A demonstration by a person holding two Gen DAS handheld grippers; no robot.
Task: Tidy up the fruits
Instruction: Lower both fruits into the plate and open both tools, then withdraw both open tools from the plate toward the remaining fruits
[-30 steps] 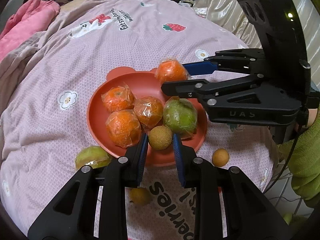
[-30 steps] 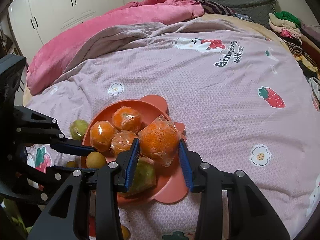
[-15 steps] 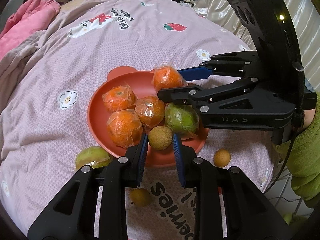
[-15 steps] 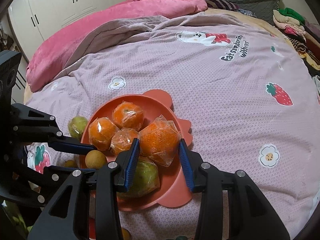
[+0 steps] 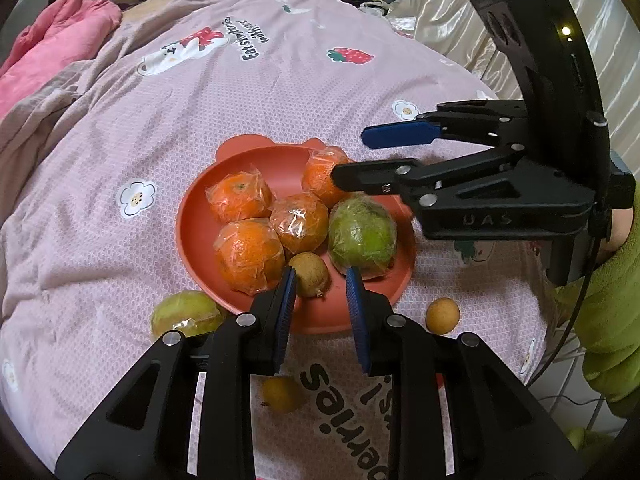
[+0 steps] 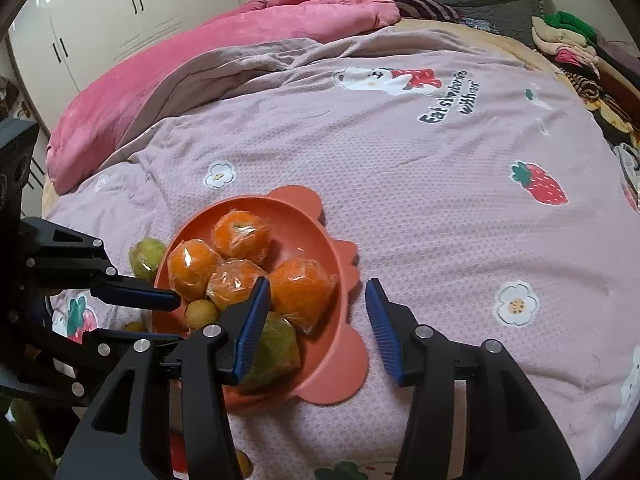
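Note:
An orange-red plate (image 5: 192, 236) (image 6: 344, 276) on the bed holds several plastic-wrapped oranges (image 5: 248, 254) (image 6: 298, 290), a wrapped green fruit (image 5: 362, 236) (image 6: 276, 344) and a small brown longan (image 5: 310, 274) (image 6: 201, 314). My left gripper (image 5: 320, 276) is open at the plate's near rim, with the longan lying loose between its fingertips. My right gripper (image 6: 318, 292) (image 5: 348, 156) is open over the plate's right side, and the wrapped orange it carried rests on the plate beside its left finger.
Off the plate lie a wrapped green fruit (image 5: 186, 314) (image 6: 146, 254) at its left, a longan (image 5: 442, 315) at its right and another longan (image 5: 282, 394) near me. A pink blanket (image 6: 200, 60) is bunched at the far end. Folded clothes (image 6: 568, 40) sit far right.
My right gripper lowered its wrapped orange onto the plate and opened, releasing it. My left gripper opened slightly, and the longan now rests on the plate.

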